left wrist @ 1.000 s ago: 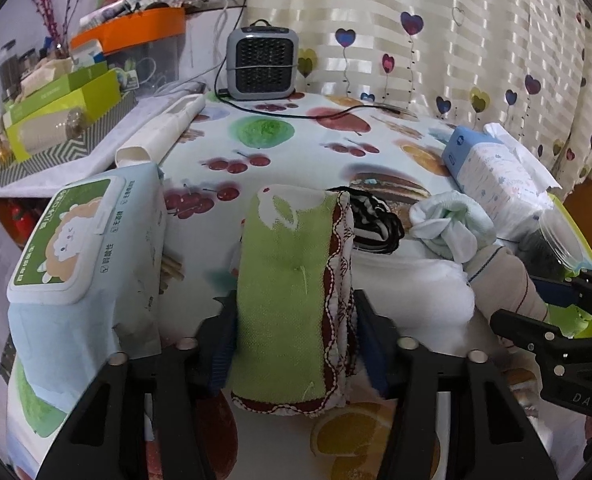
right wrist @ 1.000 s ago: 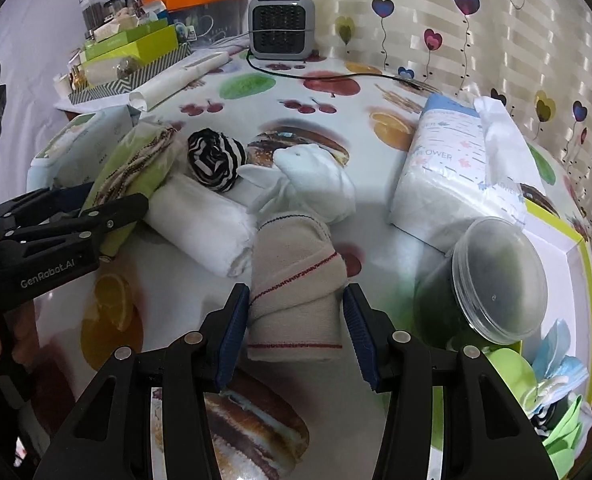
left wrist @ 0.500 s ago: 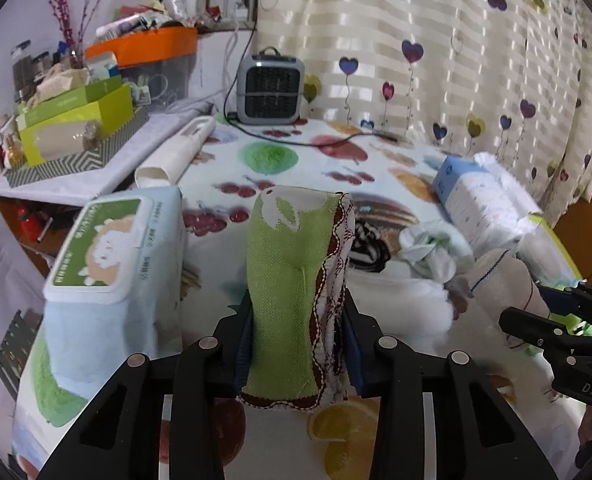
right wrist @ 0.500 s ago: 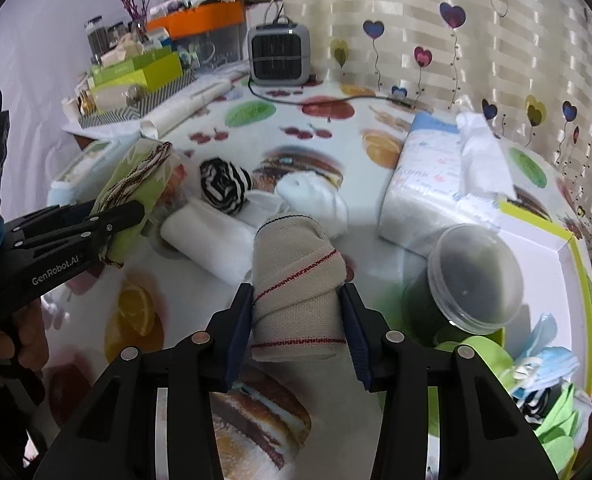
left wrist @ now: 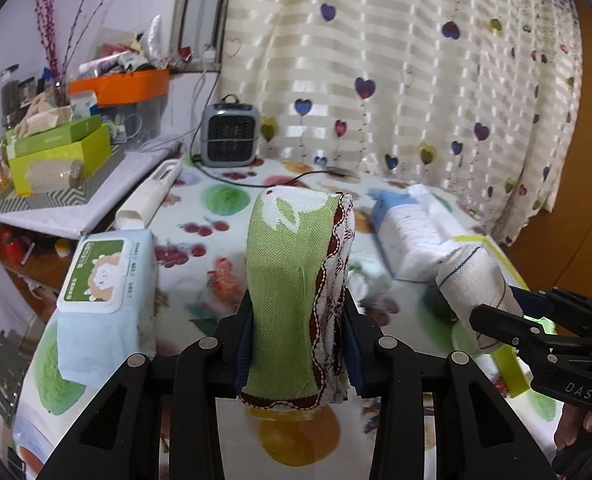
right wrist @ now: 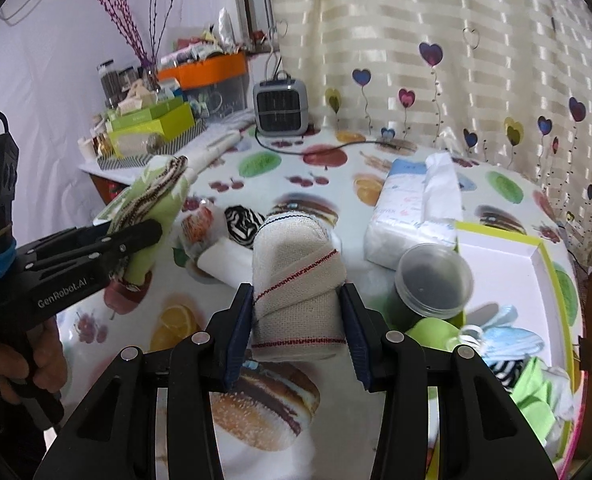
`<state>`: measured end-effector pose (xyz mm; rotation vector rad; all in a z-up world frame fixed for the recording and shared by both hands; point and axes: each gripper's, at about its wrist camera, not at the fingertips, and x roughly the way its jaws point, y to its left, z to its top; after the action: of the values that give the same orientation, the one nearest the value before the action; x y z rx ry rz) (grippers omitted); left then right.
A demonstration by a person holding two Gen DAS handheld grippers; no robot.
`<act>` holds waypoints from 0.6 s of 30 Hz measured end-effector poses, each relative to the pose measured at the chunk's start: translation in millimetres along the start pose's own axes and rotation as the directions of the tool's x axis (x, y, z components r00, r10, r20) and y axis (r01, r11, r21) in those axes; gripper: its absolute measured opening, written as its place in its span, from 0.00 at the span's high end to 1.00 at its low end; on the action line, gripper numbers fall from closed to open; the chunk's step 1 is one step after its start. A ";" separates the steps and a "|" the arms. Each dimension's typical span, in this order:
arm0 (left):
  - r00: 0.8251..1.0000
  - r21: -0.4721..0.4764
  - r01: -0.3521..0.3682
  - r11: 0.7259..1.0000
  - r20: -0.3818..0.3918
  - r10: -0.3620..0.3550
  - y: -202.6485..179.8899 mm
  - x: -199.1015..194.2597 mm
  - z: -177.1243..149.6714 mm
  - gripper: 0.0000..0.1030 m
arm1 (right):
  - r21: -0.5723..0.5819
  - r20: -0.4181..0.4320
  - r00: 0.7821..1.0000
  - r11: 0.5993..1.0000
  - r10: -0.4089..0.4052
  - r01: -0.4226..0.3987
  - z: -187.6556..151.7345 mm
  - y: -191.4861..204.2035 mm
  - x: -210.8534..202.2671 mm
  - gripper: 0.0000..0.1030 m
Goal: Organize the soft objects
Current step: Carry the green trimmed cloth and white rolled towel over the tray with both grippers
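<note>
My left gripper (left wrist: 296, 336) is shut on a folded green cloth with a brown-and-white patterned edge (left wrist: 292, 280), lifted clear of the table. My right gripper (right wrist: 298, 320) is shut on a rolled beige cloth with thin red stripes (right wrist: 296, 280), also off the table. Each held cloth shows in the other view: the green cloth (right wrist: 156, 208) at left, the beige roll (left wrist: 472, 280) at right. On the table lie a white rolled towel (right wrist: 224, 256), a black-and-white striped roll (right wrist: 242, 222) and a crumpled white cloth (left wrist: 366, 280).
A wet-wipe pack (left wrist: 104, 280) lies at the left, a tissue pack (right wrist: 412, 208) and a lidded green jar (right wrist: 432, 284) at the right. A white box with a yellow-green rim (right wrist: 536, 248) holds several soft items. A small heater (right wrist: 280, 106) and its cord stand at the back.
Both grippers closed on their cloths and rose from the table with them. The view now tilts higher, showing more curtain and wall.
</note>
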<state>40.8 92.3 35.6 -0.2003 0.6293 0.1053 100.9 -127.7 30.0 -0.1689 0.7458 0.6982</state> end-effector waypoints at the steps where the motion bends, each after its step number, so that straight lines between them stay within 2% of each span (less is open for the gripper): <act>1: 1.000 0.002 0.007 1.000 0.006 -0.007 -3.0 -3.0 0.5 0.65 | 0.002 0.012 1.000 1.000 -0.001 0.001 -0.6 0.1 -5.7 0.57; 18: 0.987 0.081 0.141 0.987 0.068 -0.146 -61.7 -38.2 7.4 0.65 | 0.054 0.144 0.988 0.997 -0.061 0.054 -12.2 -9.7 -74.6 0.57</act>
<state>24.1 32.2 73.7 -0.1666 0.5428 -0.0504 61.2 -178.6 70.4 -0.0923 0.6161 0.6296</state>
